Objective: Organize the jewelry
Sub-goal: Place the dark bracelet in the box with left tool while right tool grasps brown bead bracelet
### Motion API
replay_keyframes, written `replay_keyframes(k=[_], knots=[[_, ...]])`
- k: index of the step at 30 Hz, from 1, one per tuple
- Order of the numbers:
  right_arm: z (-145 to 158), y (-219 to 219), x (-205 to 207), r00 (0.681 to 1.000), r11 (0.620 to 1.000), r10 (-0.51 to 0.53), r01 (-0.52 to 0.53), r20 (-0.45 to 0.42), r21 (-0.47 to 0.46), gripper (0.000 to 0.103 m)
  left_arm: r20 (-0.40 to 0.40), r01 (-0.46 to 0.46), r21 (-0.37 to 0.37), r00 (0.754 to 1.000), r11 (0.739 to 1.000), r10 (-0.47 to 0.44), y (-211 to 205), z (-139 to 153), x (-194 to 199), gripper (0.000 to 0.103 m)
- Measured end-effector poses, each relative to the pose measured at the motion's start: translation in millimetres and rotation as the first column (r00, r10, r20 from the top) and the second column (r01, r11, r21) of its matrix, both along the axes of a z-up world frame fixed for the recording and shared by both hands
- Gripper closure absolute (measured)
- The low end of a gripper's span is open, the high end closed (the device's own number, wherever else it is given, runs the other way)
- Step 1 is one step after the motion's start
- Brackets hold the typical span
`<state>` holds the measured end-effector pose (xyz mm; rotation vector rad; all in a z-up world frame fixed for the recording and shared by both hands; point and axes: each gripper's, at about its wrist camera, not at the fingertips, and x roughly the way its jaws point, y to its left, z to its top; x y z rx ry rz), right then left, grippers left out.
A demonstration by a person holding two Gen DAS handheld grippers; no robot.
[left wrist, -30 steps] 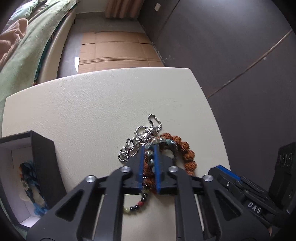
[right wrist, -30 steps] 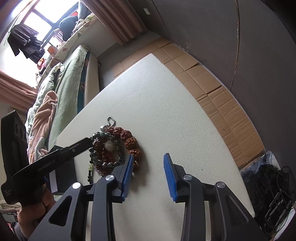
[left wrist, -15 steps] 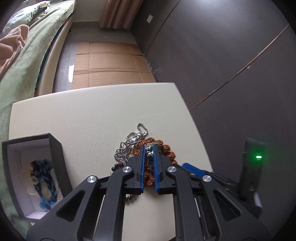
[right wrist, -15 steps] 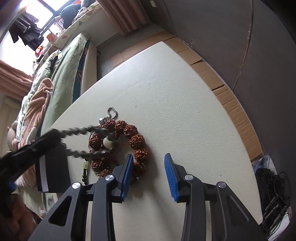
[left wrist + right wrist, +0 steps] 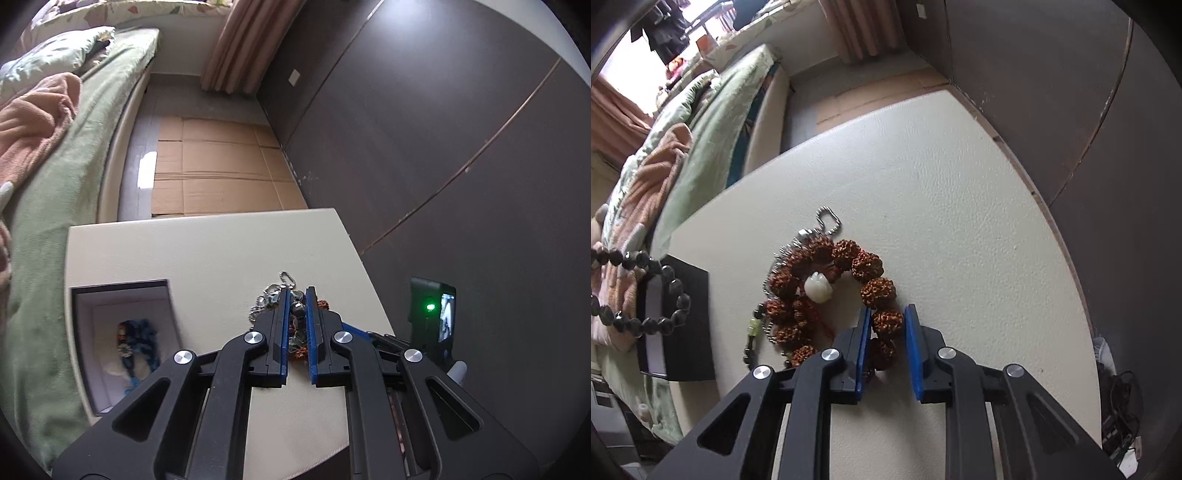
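Note:
My left gripper (image 5: 296, 295) is shut on a dark beaded bracelet (image 5: 297, 309) and holds it lifted above the table; the bracelet hangs at the left of the right wrist view (image 5: 646, 291). A brown rudraksha bracelet (image 5: 849, 288) with a white bead (image 5: 819, 287) lies on the cream table (image 5: 942, 206), over a silver chain (image 5: 827, 218) and a thin bead strand (image 5: 753, 328). My right gripper (image 5: 885, 314) is open, its fingers on either side of one brown bead. An open black jewelry box (image 5: 122, 332) holds a blue piece (image 5: 135, 339).
The box shows in the right wrist view (image 5: 679, 325) at the table's left edge. A bed with green cover (image 5: 55, 166) lies to the left. A dark wall (image 5: 443, 129) runs along the right. Cardboard (image 5: 218, 170) covers the floor beyond the table.
My left gripper has risen with the dark bracelet, pulling it off the pile. My right gripper has moved forward and narrowed around a bead of the brown bracelet.

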<state>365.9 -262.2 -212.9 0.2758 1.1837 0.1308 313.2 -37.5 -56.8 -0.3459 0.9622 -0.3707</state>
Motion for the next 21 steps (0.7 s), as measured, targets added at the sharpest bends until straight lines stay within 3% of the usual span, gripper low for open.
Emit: replay_keyframes(k=[10, 21], knots=[[46.7, 8.6, -13.6, 0.992, 0.99, 0.029, -0.045, 0.12, 0.135, 0.085, 0.023, -0.072, 0.0, 0.997, 0.997, 0.072, 46.6, 9.4, -22.3, 0.094], [87.2, 36.2, -30.9, 0.974, 0.987, 0.087, -0.113, 0.208, 0.117, 0.085, 0.023, -0.14, 0.002, 0.99, 0.99, 0.14, 85.2, 0.9, -34.7, 0.094]])
